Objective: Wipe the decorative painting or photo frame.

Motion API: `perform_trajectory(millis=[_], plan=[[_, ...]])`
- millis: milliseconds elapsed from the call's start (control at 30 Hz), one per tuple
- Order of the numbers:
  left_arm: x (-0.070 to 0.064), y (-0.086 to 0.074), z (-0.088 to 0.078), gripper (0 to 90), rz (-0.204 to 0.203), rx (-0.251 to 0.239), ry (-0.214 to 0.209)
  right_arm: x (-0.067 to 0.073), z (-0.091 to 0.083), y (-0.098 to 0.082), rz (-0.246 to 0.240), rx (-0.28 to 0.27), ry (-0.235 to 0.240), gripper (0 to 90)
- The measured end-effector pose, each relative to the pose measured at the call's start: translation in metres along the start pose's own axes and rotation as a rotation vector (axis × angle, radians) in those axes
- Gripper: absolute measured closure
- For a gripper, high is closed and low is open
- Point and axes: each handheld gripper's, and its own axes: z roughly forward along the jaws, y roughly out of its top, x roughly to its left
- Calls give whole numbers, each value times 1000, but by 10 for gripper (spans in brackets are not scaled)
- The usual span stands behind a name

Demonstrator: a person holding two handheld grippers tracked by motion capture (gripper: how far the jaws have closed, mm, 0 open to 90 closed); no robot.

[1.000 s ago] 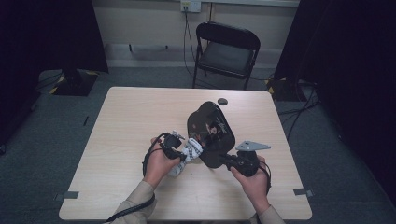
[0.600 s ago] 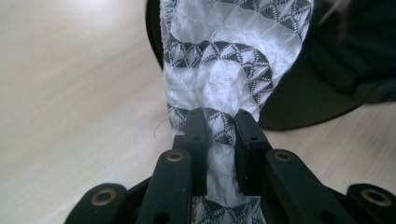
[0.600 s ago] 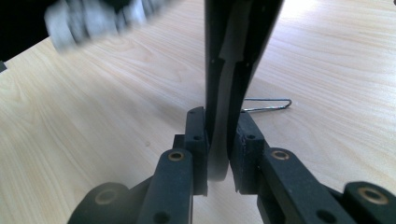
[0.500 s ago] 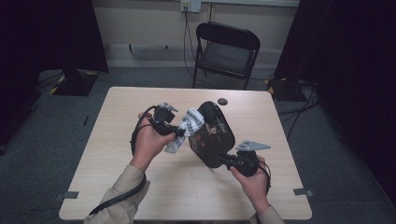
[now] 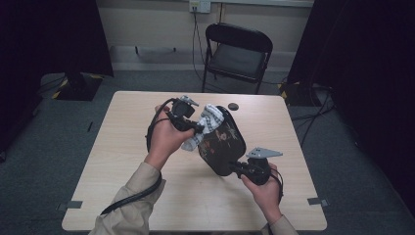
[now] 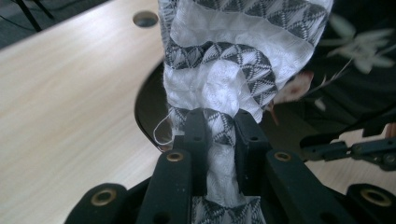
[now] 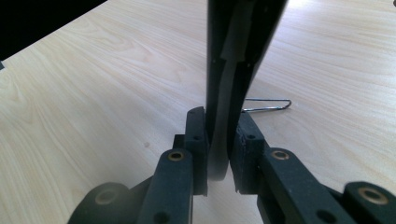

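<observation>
The cloth (image 5: 205,125), white with grey bands of small triangles, hangs bunched and crumpled above the middle of the table (image 5: 112,161), its upper end at the mouth of the black pouch (image 5: 222,144), its lower end loose; the left gripper (image 6: 219,126) pinches a gathered fold of it between its pads, jaws pressed tight on the fabric. Whether the cloth is going in or coming out cannot be told from this alone; judging by how much hangs outside, most of the job of parting or joining the two is left. The pouch is dark, flat and rounded, printed with pale flowers, tilted up off the table; the right gripper (image 7: 219,140) clamps its lower edge, jaws shut on the thin rim. A bent wire clip (image 7: 268,105) lies on the table just past it; a small dark disc (image 5: 233,106) sits near the far edge.
</observation>
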Motion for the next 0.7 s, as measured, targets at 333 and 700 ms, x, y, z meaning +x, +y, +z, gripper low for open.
perform_trajectory(millis=[333, 700], plan=[[3, -38, 31, 780, -27, 42, -15, 1, 0, 0, -1, 1, -4, 790], [3, -75, 62, 780, -56, 94, -31, 1, 1, 0, 1, 0, -3, 790]])
